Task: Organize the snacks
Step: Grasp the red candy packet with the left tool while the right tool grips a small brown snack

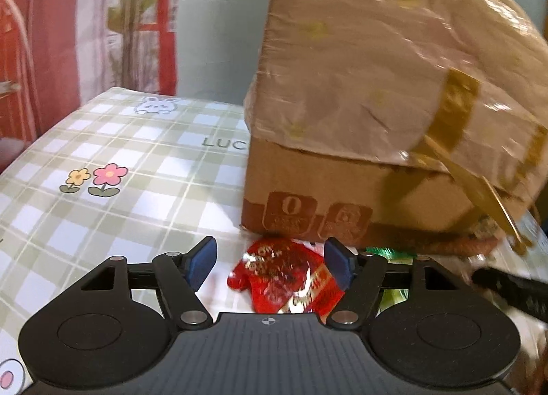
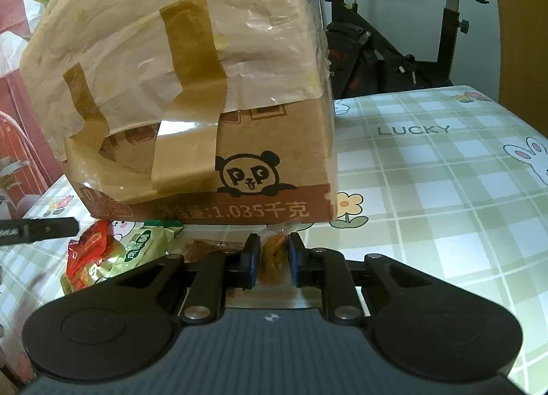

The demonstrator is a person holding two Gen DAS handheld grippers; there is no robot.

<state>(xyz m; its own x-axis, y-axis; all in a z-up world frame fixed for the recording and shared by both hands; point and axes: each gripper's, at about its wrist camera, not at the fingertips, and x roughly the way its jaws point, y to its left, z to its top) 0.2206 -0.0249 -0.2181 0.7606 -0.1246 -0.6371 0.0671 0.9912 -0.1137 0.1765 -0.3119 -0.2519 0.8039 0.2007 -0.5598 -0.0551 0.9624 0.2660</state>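
The right gripper (image 2: 271, 263) clamps its fingers on a yellow snack packet (image 2: 272, 251). The left gripper (image 1: 270, 266) stands open around a red snack packet (image 1: 287, 280) on the checked table (image 1: 120, 169), just before a taped cardboard box (image 2: 205, 104).

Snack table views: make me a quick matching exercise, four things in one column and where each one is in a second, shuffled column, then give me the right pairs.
Things:
1. red snack packet
2. orange-brown snack
3. green snack packet
4. cardboard box

Places:
A. standing on the checked tablecloth behind the snacks
B. pinched in the right tongs
C. lying beside the red packet, left of the right tongs
D. between the open left tongs, not gripped

Pairs: 1-D, 2-B, 3-C, 4-A
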